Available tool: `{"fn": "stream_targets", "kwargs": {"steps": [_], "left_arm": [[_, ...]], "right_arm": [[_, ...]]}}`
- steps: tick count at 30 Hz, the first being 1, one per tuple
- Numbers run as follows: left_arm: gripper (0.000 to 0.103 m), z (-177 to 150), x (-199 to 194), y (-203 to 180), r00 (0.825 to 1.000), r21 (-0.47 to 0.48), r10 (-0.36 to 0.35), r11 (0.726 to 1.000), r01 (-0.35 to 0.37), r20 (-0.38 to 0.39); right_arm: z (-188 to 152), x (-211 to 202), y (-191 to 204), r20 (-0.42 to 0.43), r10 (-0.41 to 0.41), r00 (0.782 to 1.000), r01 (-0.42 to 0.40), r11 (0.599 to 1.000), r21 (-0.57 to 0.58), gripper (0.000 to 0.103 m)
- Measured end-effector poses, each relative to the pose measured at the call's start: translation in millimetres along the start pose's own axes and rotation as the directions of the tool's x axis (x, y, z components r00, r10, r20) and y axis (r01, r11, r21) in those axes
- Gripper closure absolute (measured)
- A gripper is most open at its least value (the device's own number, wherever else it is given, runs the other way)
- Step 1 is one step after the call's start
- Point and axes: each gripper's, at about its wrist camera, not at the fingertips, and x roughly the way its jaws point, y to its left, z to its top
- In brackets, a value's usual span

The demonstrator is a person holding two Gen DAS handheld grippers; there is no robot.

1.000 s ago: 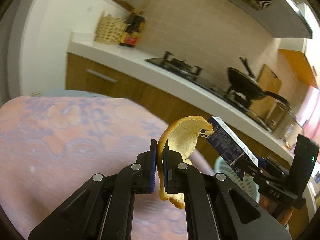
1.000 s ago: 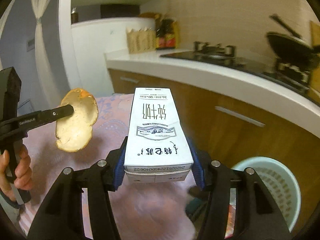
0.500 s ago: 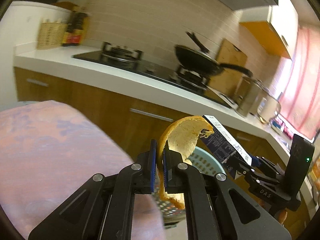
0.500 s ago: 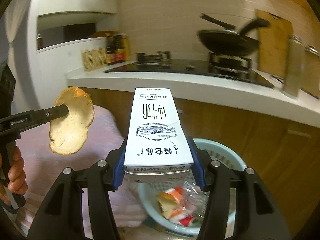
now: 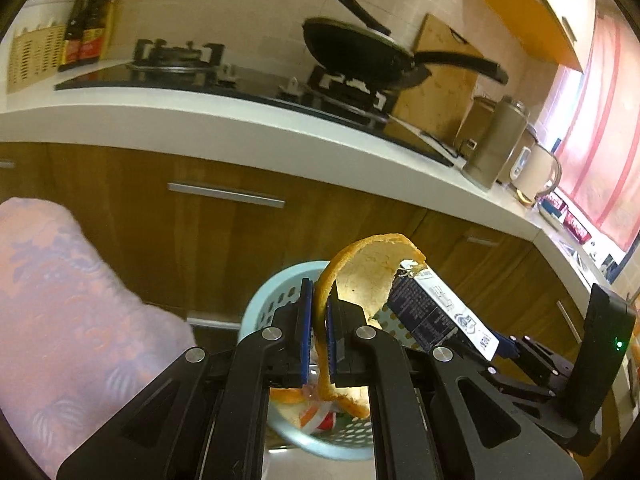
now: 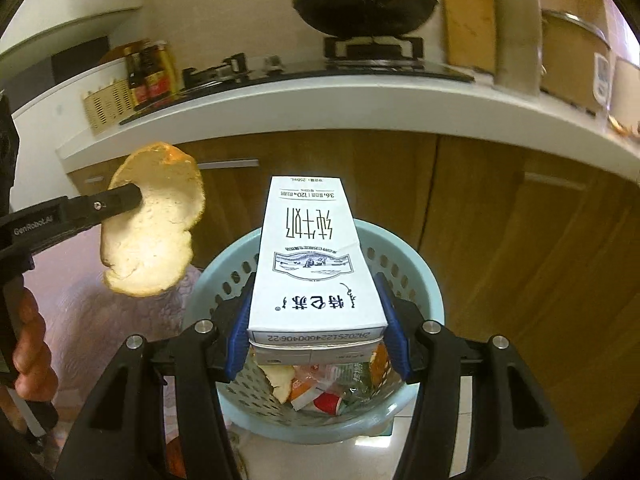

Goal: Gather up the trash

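My left gripper point(image 5: 319, 330) is shut on a curled orange peel point(image 5: 362, 276), held above the pale blue trash basket point(image 5: 262, 300). In the right wrist view the same orange peel point(image 6: 150, 228) hangs from the left gripper's finger point(image 6: 116, 202) at the left, beside the basket point(image 6: 416, 276). My right gripper point(image 6: 318, 338) is shut on a white milk carton point(image 6: 316, 260), directly over the basket's mouth. The carton point(image 5: 438, 312) also shows at the right of the left wrist view. Wrappers and peel point(image 6: 320, 388) lie inside the basket.
A white counter point(image 5: 224, 128) on wooden cabinets point(image 5: 208, 232) runs behind the basket, carrying a stove with a black wok point(image 5: 356, 52). A pink patterned cloth point(image 5: 68, 320) covers the table at the left. A hand point(image 6: 30, 348) grips the left tool.
Both grippers have swung from over the pink cloth toward the cabinets. The basket, first at the edge of view, now lies under the carton and the peel. Both grips are unchanged.
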Motion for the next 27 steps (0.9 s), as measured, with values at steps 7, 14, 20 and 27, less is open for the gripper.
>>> {"fn": "stream_targets", "kwargs": {"steps": [7,14,20,27], "left_arm": [[0.048,-2.2,21.6,3.6,0.999,-0.010,-0.009,1.000,0.008,-0.046],[0.033,-2.6,-11.0,19.3,0.999,-0.021,-0.004,1.000,0.003,-0.033],[0.020,-13.8,-76.6,38.8,0.989,-0.023,0.126,0.992,-0.125,0.074],[0.018,-39.0,-125.7,54.5,0.943,0.014,0.265,0.962,-0.273,0.202]], "right_arm": [[-1.3,16.7,-18.5,-0.057,0.001,0.998,0.002,0.998,0.060,0.050],[3.6,-5.5,-9.8,-0.012,-0.014,1.000,0.015,0.998,0.054,0.043],[9.1,-30.7,34.1,0.055,-0.009,0.998,0.008,1.000,0.012,0.035],[6.3,-54.7,97.0,0.168,-0.041,0.985,0.047,0.998,-0.034,0.020]]}}
